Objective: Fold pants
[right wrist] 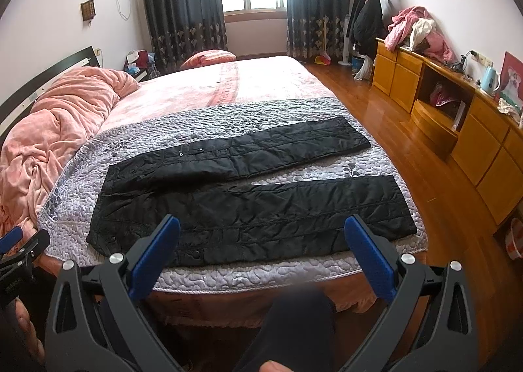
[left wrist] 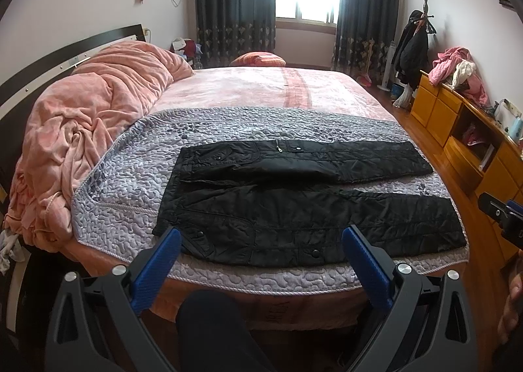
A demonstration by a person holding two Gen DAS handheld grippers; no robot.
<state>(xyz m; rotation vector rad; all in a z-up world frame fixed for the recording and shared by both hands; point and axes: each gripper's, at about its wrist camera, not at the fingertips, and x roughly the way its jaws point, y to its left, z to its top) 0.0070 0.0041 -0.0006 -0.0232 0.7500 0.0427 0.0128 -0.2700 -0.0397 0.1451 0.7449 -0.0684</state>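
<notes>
Left wrist view: I see the left gripper (left wrist: pixel 261 252) with its blue-padded jaws spread wide and holding nothing, hovering just short of the near bed edge. The black pants (left wrist: pixel 304 208) lie flat on the grey quilted cover (left wrist: pixel 124 182) at the near end of the bed (left wrist: pixel 261 87), waistband to the left, both legs running to the right with a strip of cover showing between them. A snap button shows near the front hem of the near leg. A rumpled pink blanket (left wrist: pixel 85 110) is heaped along the left side of the bed. At the right edge of this view I see part of the right gripper and the hand holding it. The wooden cabinet (left wrist: pixel 457 123) stands along the right wall; its open compartment holds a pink item I cannot identify, and a pile of pink and white clothes sits on its top.

Right wrist view: I see the right gripper (right wrist: pixel 261 251), jaws also spread wide and empty, above the near bed edge in front of the near leg of the pants (right wrist: pixel 255 211). The far leg angles away toward the right corner of the cover (right wrist: pixel 278 113). The cabinet (right wrist: pixel 425 84) shows the same open compartment with the pink item inside; a pale blue kettle (right wrist: pixel 490 79) stands on its top. A dark trouser knee of the person shows between the fingers.
</notes>
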